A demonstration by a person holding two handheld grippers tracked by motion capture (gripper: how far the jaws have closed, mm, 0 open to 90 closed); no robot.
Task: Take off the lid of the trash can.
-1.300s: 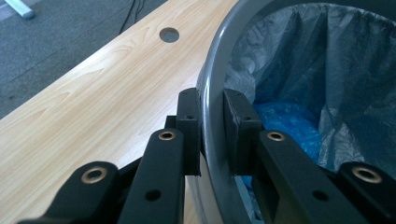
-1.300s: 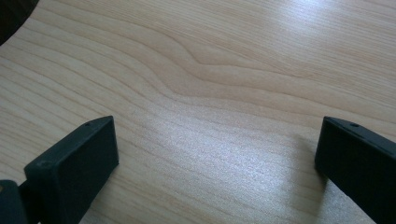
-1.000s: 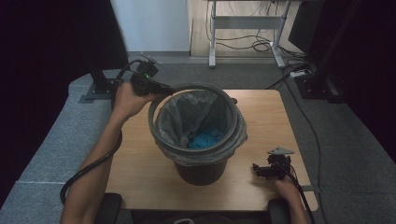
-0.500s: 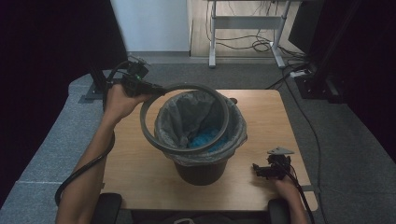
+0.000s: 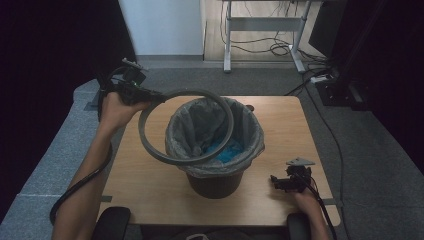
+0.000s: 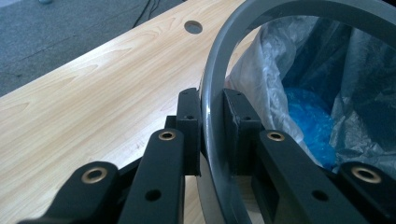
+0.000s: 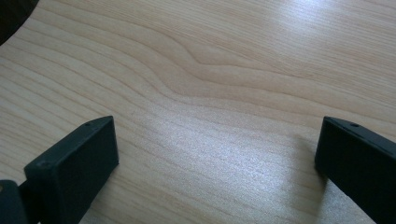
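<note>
your left gripper (image 5: pixel 150 96) clamps the ring (image 5: pixel 186 127); your right gripper (image 5: pixel 276 182) rests open. lift the ring level, clear of the liner (image 5: pixel 250 131).

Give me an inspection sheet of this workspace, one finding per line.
Surface: wooden table, with a round hole near its far edge.
Job's things: grey ring lifted off, tilted over the bin; bin liner folded over the rim; something blue inside.
Clutter: nothing seen.
Grippers: left gripper shut on the ring; right gripper open above bare wood.
Cables: one trails from each gripper; more lie on the floor behind.
Surroundings: grey carpet, desk frame, dark curtains.
</note>
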